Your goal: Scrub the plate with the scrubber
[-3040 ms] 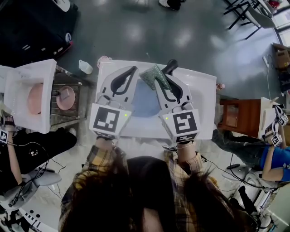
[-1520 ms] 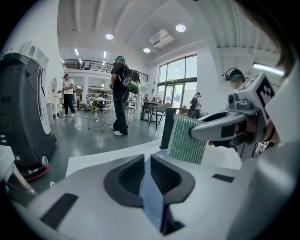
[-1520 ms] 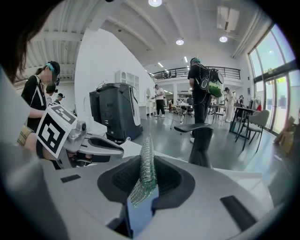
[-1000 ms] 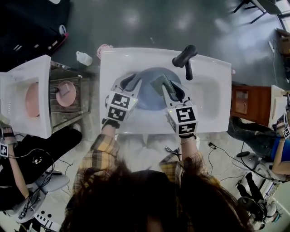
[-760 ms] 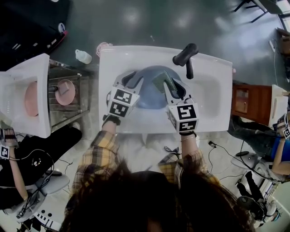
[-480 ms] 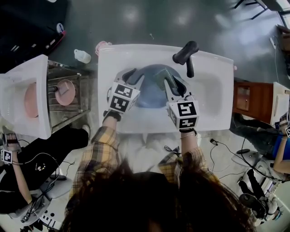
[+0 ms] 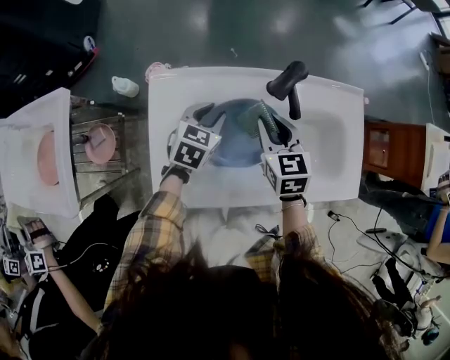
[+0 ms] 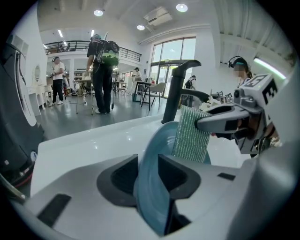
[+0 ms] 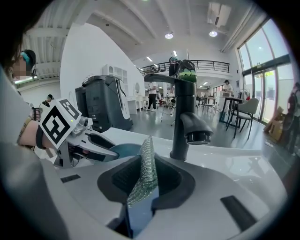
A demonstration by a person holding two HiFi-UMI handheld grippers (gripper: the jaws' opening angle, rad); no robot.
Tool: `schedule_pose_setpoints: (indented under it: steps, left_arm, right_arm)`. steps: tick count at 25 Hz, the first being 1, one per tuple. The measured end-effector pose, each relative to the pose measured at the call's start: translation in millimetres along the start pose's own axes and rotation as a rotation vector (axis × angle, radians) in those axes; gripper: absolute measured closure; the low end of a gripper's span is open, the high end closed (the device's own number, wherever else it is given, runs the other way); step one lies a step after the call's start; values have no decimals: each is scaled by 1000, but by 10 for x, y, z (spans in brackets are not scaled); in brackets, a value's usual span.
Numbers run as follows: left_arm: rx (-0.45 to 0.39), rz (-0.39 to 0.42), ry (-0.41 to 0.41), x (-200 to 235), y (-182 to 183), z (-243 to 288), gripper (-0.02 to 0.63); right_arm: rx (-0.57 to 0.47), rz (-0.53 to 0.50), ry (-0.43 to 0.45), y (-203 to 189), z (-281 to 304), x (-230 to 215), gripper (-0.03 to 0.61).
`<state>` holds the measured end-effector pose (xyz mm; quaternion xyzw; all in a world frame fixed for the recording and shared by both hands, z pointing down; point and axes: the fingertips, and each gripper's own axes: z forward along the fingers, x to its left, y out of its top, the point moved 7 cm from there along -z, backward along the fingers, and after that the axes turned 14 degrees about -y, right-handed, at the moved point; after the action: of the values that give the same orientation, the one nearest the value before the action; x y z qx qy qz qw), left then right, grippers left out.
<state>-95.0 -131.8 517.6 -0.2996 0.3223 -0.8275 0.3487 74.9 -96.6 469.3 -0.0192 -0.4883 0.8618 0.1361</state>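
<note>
Head view: plate (image 7: 234,146), scrubber (image 7: 254,115) (over sink (image 7: 330,105))

Down onto a glossy dark grey floor (image 7: 211,35), spotted with pale patches of reflected light. Off at the right edge, a brown wooden cabinet (image 7: 385,151); below it, black cables (image 7: 351,232) strewn over paler flooring. Up at the left, a small white bottle (image 7: 125,86) on the grey. Now out across a big, bright, open hall: white walls (image 9: 89,61), high white ceiling (image 9: 140,18) with round recessed lights (image 8: 181,7) and long strip lamps (image 8: 60,33). Tall windows (image 8: 174,56) full of daylight at the far end. Along the upper level, a railed balcony (image 8: 70,45). By the glass, tables and chairs (image 8: 152,91). And before the white wall, a bulky dark grey machine (image 9: 104,105).
</note>
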Motion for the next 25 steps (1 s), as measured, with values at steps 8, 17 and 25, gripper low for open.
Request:
schedule_pose_setpoints:
  steps: [8,17,25]
  left_arm:
    - [20,-14,-9,68,13,26,563]
    - [92,56,-33,19,-3,45,583]
    - [91,31,-35,10,-18,38,584]
  right_arm:
    - [21,-73,-31,-41,128,-27,479]
    - [18,-234,-63,-59,230,81,479]
    - [33,-289,-32,-86,379,294,479]
